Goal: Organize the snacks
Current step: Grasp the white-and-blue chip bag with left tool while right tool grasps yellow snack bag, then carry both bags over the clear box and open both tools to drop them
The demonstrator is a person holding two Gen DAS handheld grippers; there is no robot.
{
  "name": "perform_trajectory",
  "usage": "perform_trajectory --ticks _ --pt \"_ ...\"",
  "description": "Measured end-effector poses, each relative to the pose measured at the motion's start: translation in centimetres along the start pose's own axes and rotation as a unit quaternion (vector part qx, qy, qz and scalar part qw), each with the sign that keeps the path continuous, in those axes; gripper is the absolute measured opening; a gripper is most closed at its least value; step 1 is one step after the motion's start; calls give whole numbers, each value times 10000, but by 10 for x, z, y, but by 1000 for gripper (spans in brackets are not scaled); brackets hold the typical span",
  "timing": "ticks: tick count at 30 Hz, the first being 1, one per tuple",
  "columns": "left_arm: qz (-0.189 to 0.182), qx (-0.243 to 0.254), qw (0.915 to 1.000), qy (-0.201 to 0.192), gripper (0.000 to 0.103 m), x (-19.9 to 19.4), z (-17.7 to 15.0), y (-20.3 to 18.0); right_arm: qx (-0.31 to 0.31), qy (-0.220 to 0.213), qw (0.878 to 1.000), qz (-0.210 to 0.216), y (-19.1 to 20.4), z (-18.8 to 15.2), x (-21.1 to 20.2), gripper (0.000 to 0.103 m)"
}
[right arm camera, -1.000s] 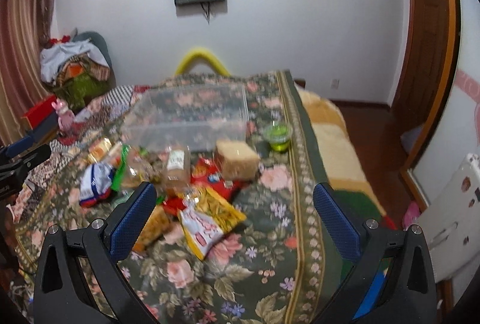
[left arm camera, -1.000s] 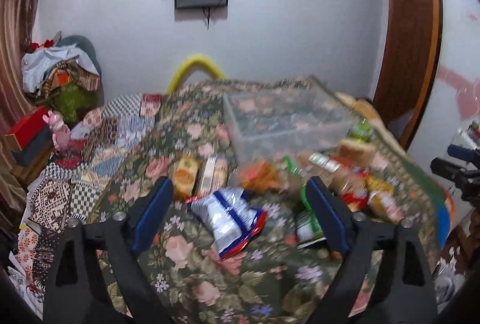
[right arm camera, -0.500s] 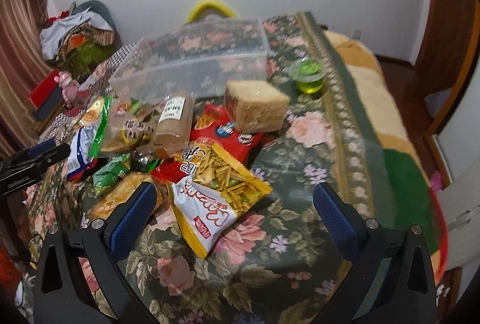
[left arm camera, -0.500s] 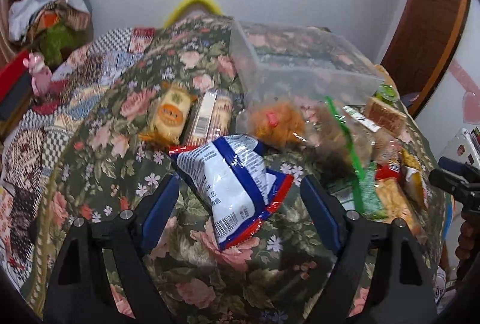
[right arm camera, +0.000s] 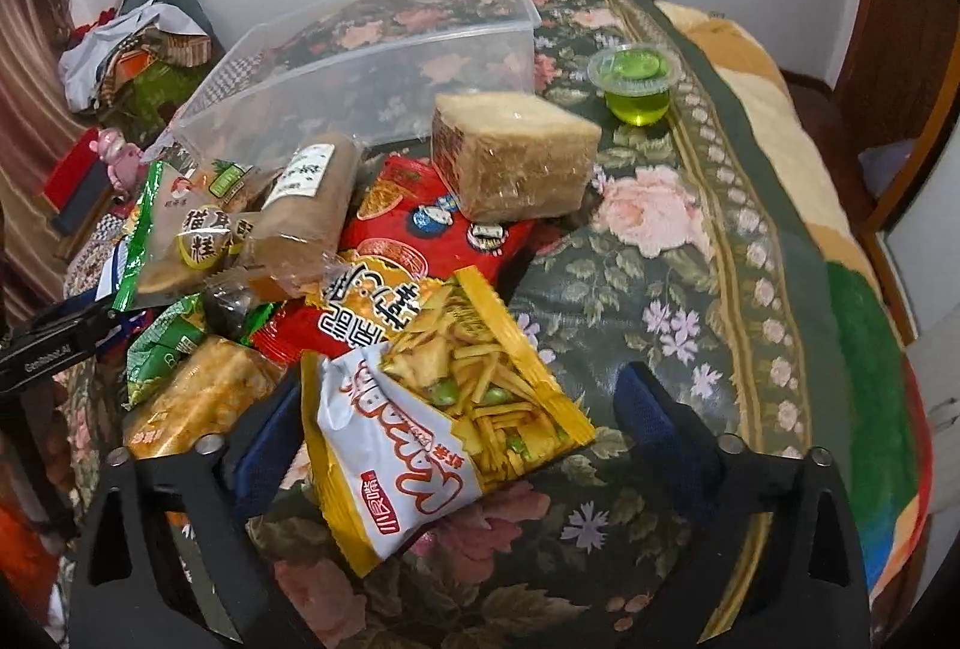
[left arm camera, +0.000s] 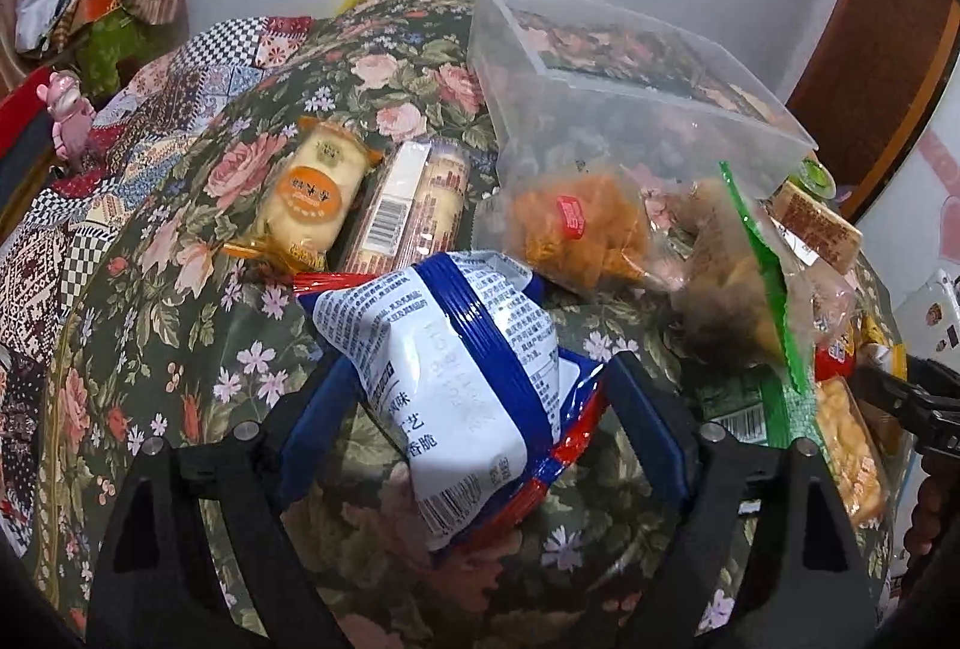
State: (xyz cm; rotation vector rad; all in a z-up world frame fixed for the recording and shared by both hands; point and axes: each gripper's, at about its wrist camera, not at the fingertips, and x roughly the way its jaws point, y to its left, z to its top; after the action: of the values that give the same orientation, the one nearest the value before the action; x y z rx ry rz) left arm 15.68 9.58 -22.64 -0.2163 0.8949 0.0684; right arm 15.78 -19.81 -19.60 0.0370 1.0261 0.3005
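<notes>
A blue-and-white snack bag (left arm camera: 456, 349) with a red edge lies on the floral bedspread (left arm camera: 180, 349). My left gripper (left arm camera: 480, 367) straddles it, jaws opening, pads not clearly pressing it. My right gripper (right arm camera: 459, 385) straddles a yellow-and-white bag of vegetable sticks (right arm camera: 444, 421). Its jaws are closing, and the right pad is still apart from the bag. Behind the snack pile stands a clear plastic bin (left arm camera: 630, 66) (right arm camera: 360, 66), nothing in it. Other snacks: an orange-labelled pastry (left arm camera: 312, 193), a biscuit pack (left arm camera: 408, 205), a wrapped bread block (right arm camera: 510, 163), a red packet (right arm camera: 432, 223), a green jelly cup (right arm camera: 636, 84).
Several more packets crowd the pile between the two grippers, among them a green-edged bag (left arm camera: 738, 277) and a brown loaf (right arm camera: 306, 205). A heap of clothes (left arm camera: 102, 0) lies far left. The bed's side edge (right arm camera: 840, 241) falls away beyond a yellow blanket, with a wooden door (left arm camera: 876, 24) beyond.
Both grippers have come down and forward onto the snack pile, so each now has a bag between its fingers. The right jaws have narrowed.
</notes>
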Motion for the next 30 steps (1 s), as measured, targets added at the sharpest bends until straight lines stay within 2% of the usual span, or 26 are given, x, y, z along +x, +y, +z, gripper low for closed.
perform_trajectory --ticks 2,4,8,13,15,20,30 --pt "-6 17 10000 -30 87 1 1 -1 50 85 9999 80 -2 -1 2 76" --pt "-11 -28 10000 -63 84 1 0 0 66 85 9999 82 -4 -2 1 74" --pt "143 -152 9998 -69 62 2 1 7 -22 -20 10000 -2 1 -4 -7 62" --pt "-48 -277 9996 0 54 -1 0 13 -113 -93 9999 -39 3 -4 -14 51" --pt "-58 -206 9998 1 50 -5 -2 11 -85 -118 9999 8 1 -4 -18 50" --pt "-136 -102 9999 -22 47 -19 -7 7 -99 -206 9997 -25 -1 -3 -24 47" --pt "-167 -18 9982 -574 47 -68 9 -3 -153 -680 9976 6 1 13 -50 46"
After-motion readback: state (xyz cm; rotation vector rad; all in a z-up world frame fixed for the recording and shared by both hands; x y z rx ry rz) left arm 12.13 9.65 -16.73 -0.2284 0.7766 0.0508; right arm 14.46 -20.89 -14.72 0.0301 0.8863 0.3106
